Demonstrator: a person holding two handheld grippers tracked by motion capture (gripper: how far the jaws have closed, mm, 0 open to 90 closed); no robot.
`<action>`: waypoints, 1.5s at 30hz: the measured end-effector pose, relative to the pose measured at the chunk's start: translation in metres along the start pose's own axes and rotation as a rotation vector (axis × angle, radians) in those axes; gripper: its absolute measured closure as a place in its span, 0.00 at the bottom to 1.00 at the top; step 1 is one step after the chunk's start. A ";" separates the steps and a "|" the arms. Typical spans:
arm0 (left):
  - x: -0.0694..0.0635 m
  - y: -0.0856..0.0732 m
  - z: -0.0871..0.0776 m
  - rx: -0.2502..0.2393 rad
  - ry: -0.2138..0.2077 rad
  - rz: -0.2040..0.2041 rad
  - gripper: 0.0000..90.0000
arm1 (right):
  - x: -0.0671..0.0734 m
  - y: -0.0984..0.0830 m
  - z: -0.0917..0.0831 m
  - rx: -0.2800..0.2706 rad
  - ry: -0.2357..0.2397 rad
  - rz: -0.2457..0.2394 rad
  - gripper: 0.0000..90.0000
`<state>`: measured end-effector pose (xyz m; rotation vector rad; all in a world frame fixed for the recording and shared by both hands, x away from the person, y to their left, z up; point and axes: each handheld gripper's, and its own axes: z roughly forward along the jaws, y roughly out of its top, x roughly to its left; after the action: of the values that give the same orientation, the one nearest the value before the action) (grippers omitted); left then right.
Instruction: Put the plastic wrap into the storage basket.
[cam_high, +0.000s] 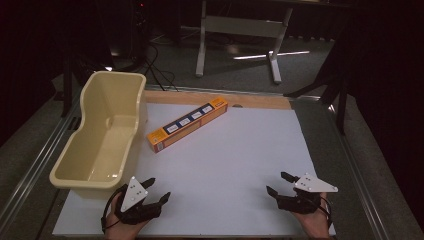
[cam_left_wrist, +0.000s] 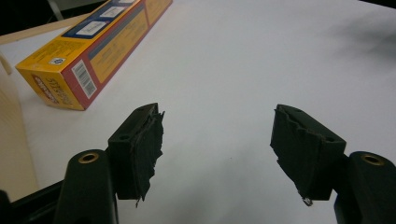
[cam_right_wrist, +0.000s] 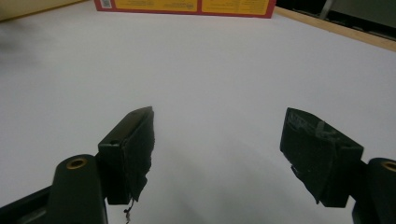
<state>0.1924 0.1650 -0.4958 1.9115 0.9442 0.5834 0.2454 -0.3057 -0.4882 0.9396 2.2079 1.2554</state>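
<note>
Overhead, the high view shows a white sheet covering the tabletop (cam_high: 225, 165), with a strip of bare wood along its far edge. A cream plastic tub (cam_high: 102, 131), deep and open-topped, stands along the left edge, nothing visible inside it. Just beside the tub, toward the far edge, lies a long orange-yellow cardboard box (cam_high: 187, 124) with a dark blue band and white labels on top, set at a slant. Near the front left corner a hand holds the left gripper (cam_high: 159, 191), jaws spread wide with nothing between them. Near the front right corner the right gripper (cam_high: 278, 183) is likewise spread and empty, well apart from the box.

From the left gripper view, the left gripper (cam_left_wrist: 218, 135) has its two black jaws wide apart over bare white sheet, the pads frayed; the box (cam_left_wrist: 93, 51) lies ahead at upper left, showing a barcode on its side.

From the right gripper view, the right gripper (cam_right_wrist: 217, 135) is fully spread and holds nothing; the box (cam_right_wrist: 187, 6) shows as a red-and-yellow strip along the top.
</note>
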 end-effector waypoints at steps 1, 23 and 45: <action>0.000 0.000 0.001 0.003 0.000 -0.005 0.37 | 0.000 0.000 0.000 0.002 -0.001 -0.001 0.28; -0.003 0.018 0.004 -0.006 -0.011 -0.019 0.41 | 0.001 0.000 0.006 0.017 -0.018 0.017 0.29; 0.016 0.090 0.061 -0.086 0.030 -0.059 0.62 | -0.004 0.000 -0.001 -0.009 -0.051 0.042 0.29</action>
<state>0.2790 0.1191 -0.4468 1.7972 0.9756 0.6098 0.2476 -0.3096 -0.4880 1.0084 2.1523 1.2447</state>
